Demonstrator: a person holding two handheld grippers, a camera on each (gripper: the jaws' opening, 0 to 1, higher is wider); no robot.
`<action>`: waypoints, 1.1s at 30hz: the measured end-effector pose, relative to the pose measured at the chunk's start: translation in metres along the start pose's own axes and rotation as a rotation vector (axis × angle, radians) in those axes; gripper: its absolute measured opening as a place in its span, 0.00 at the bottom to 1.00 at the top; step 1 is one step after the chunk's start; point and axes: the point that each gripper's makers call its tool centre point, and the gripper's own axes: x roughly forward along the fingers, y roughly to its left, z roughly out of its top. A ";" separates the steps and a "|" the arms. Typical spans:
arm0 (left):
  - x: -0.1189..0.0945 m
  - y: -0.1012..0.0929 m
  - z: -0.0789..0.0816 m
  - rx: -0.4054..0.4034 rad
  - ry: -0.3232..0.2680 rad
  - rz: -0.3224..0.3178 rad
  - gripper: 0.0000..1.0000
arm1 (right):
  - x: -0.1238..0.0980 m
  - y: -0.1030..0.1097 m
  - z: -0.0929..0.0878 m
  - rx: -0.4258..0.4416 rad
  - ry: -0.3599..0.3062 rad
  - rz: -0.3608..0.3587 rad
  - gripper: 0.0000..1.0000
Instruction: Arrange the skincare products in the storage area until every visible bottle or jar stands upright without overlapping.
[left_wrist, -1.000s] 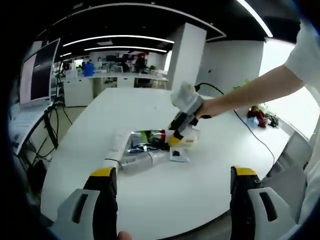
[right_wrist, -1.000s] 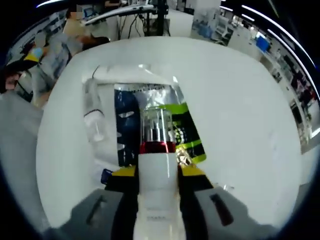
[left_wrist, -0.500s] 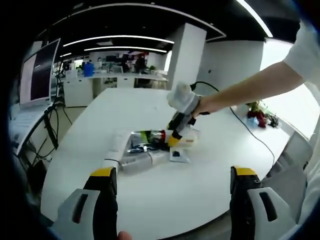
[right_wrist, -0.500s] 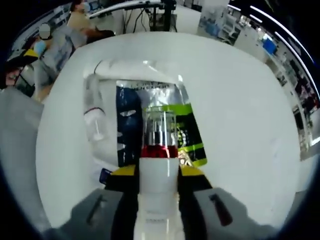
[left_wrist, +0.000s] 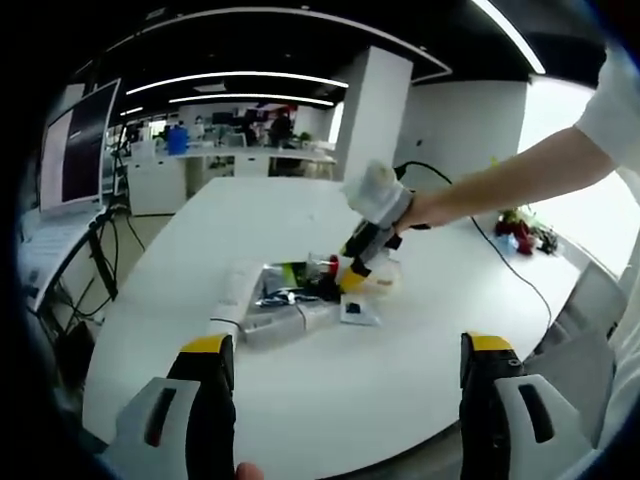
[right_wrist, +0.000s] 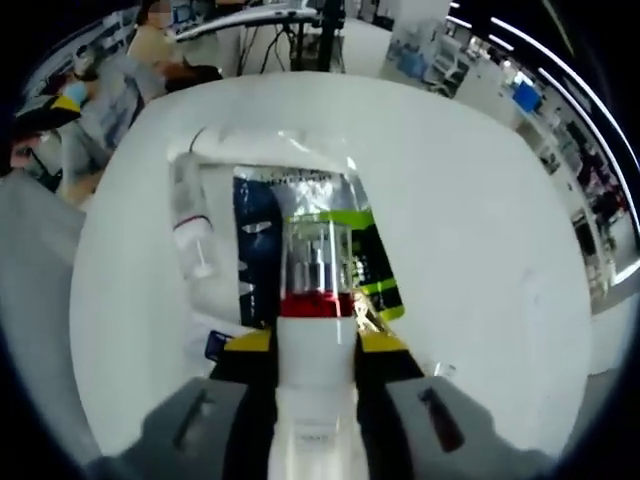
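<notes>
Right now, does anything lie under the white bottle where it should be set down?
Yes. The right hand-held gripper holds the white bottle with its clear cap over flat sachets and a lying tube. Bare table lies to the sachets' right.

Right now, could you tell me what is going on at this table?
A person is sorting skincare products on a white table with a handheld claw in each hand. The right claw is shut on a white bottle with a red band and clear cap, held over a pile of flat packets. A clear tube lies beside the pile. The left claw is open, holding nothing, back from the pile.
</notes>
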 end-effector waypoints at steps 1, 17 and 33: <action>0.000 0.000 0.000 0.002 0.001 0.000 0.92 | -0.004 -0.001 -0.001 0.027 -0.012 -0.010 0.29; -0.001 -0.003 0.001 0.009 -0.003 -0.016 0.91 | -0.055 -0.011 -0.021 0.250 -0.168 -0.150 0.29; -0.002 -0.003 0.001 0.009 -0.006 -0.020 0.91 | -0.103 -0.026 -0.069 0.542 -0.375 -0.415 0.28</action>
